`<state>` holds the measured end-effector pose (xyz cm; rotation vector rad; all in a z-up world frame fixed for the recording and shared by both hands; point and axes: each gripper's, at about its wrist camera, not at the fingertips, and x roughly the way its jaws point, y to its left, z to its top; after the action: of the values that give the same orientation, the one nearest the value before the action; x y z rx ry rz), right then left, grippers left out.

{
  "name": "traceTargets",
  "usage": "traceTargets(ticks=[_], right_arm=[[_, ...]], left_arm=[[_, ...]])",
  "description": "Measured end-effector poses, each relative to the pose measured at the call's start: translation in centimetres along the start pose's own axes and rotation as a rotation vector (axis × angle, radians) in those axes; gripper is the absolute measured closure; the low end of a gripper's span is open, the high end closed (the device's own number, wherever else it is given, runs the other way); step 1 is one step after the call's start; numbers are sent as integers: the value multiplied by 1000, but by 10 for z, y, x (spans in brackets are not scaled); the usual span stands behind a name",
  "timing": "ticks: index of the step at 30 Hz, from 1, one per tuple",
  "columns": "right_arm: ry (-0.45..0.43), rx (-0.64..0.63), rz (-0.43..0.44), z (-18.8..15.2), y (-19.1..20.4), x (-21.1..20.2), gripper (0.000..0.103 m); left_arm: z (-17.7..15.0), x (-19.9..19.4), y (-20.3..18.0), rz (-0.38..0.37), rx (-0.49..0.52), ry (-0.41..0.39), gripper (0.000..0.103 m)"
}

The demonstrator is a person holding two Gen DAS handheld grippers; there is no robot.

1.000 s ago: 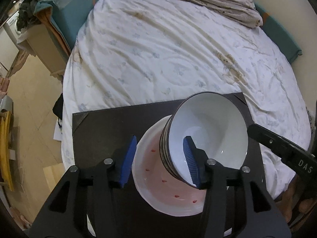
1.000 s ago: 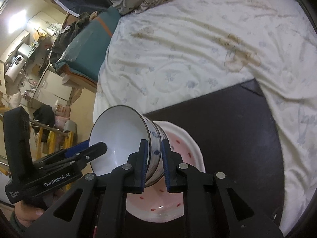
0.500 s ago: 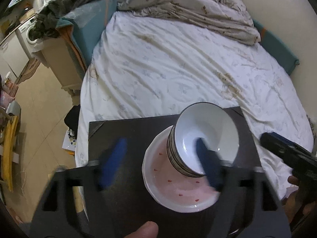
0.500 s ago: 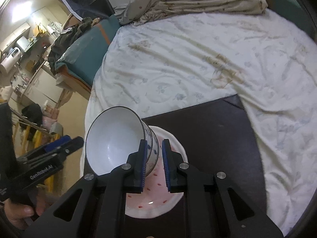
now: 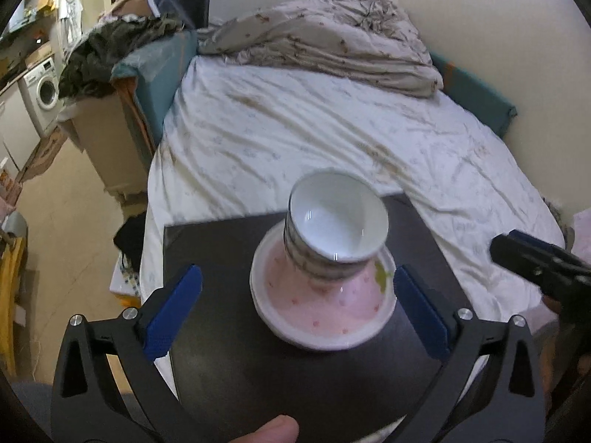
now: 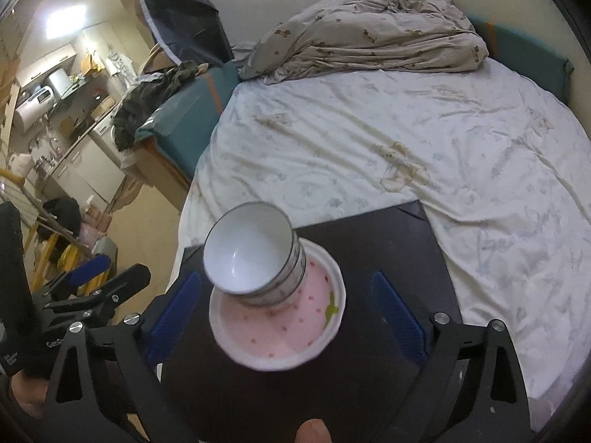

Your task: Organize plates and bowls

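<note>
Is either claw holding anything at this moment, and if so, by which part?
Nothing is held. Both the left claw and right claw have just opened wide, clear of the bowls stacked on the pink plate.

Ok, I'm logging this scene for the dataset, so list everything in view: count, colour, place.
bowls: stack, exact count unclear, white with dark rims, on the plate.
plate: one, white rim, pink inside with red dots, on the board.
board: one, black, on the bed.
bed sheet: one, white patterned.
blanket: one, beige, bunched at far end.
washing machine: one, white, far left.
left gripper: blue fingers, open, around nothing.
right gripper: blue fingers, open, around nothing.
</note>
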<state>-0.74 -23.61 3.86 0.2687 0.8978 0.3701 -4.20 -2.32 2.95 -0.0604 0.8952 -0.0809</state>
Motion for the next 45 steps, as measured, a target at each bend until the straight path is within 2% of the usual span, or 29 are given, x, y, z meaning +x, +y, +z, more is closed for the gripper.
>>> traceTargets(ticks=[2,7,14,19,24,32,45], right_arm=[[-8,3,-3,-9,-1,-6,0],[-39,18,-47,-38,-7,-18,0],[-78,15,-141,-75,-22,-6,0],[-94,-71,-189,-83,-8,2,0],[-55,-83,-163,-84,-3,14,0],[-11,-67,-126,-84,-3,26,0],[-7,-39,-120,-85,-8,27,0]], left_arm=[[-11,-1,0,6,-10,14,1],[-30,-9,3,37,-21,9,1],[-49,6,4,122,-27,31,1],[-52,17,10,123,-73,44,1],[-53,18,9,153,-53,40,1],[-57,26,8,130,-52,87,1],[-57,25,8,111,-64,87,1]])
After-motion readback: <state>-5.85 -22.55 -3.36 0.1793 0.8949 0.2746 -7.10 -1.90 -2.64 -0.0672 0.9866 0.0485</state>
